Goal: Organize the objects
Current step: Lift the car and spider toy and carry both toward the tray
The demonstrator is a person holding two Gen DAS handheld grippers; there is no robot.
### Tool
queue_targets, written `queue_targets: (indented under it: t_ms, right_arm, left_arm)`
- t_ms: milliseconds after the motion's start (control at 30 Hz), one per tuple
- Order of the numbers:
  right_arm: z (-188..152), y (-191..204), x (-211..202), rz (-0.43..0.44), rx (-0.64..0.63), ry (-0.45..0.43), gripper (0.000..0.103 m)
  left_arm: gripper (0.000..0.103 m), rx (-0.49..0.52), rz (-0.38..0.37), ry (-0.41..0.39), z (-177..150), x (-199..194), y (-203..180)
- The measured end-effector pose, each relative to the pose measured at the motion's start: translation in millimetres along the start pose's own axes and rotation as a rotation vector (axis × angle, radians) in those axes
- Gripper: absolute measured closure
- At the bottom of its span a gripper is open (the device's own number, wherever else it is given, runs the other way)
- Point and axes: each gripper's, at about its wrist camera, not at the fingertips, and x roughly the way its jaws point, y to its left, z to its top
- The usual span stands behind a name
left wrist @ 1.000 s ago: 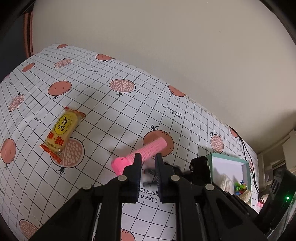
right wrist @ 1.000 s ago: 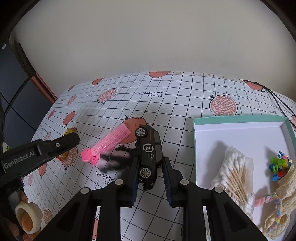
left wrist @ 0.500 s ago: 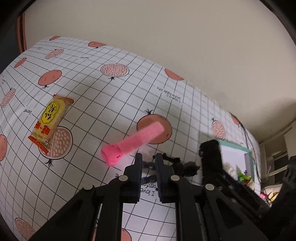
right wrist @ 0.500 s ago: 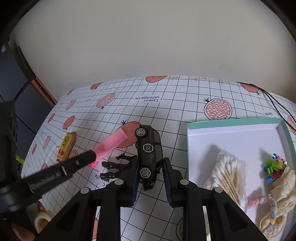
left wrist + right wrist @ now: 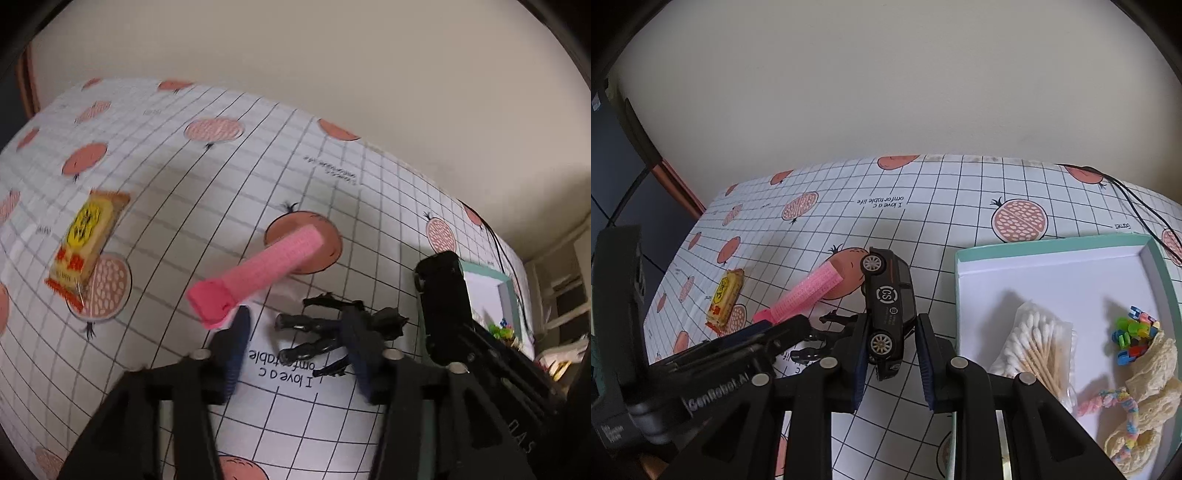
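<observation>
**Spotter:** Start at the left. What lies ahead of the left fingers?

**Operator:** Far out to the left of my left gripper [image 5: 299,347] lies the yellow snack packet [image 5: 86,240], flat on the tablecloth [image 5: 369,206]. The pink hair roller [image 5: 273,258] is nearer. Its thick end sits just ahead of my left finger, and its length runs away up and to the right.

**Spotter:** And the left fingers themselves?

**Operator:** They are spread wide and hold nothing. The black figurine [image 5: 314,325] lies on the cloth in the gap between the 2 fingers. Its body sits against the right finger, which hides part of it, and its limbs reach toward the left finger. So its long axis runs across the gap, finger to finger. I judge a straight close would press it end-on, and I would rather turn my wrist first. I cannot tell how far above it the tips are.

**Spotter:** And the right side?

**Operator:** My right gripper [image 5: 892,358] is clamped on the black toy car [image 5: 890,295] at 1 end. The car is rolled onto its side with its wheels toward the left finger, and its length points straight ahead from the tips. The teal tray [image 5: 1052,245] lies to the right of those fingers, with cotton swabs [image 5: 1034,339] inside. I judge the right arm is far nearer the tray, so the car goes in first.
</observation>
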Motion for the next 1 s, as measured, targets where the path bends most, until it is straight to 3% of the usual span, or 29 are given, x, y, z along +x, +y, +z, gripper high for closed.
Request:
queue_targets:
  t_ms: [333, 433, 667, 1000]
  right_arm:
    - [6.8, -13.2, -13.6, -0.004, 0.035, -0.025, 0.077]
    - [8.0, -17.7, -17.2, -0.006, 0.045, -0.031, 0.077]
    - [8.3, -28.4, -19.5, -0.009, 0.062, -0.024, 0.077]
    - [5.8, -34.3, -19.9, -0.012, 0.07, -0.013, 0.077]
  left_arm:
    - [0.036, 0.139, 0.012, -0.004, -4.6, 1.7, -24.1]
    - [0.029, 0.171, 0.015, -0.001, -5.7, 3.9, -30.9]
    - [0.029, 0.263, 0.047, 0.009, -11.0, 9.3, -46.3]
    - [0.026, 0.268, 0.082, 0.015, -15.9, 20.4, -48.1]
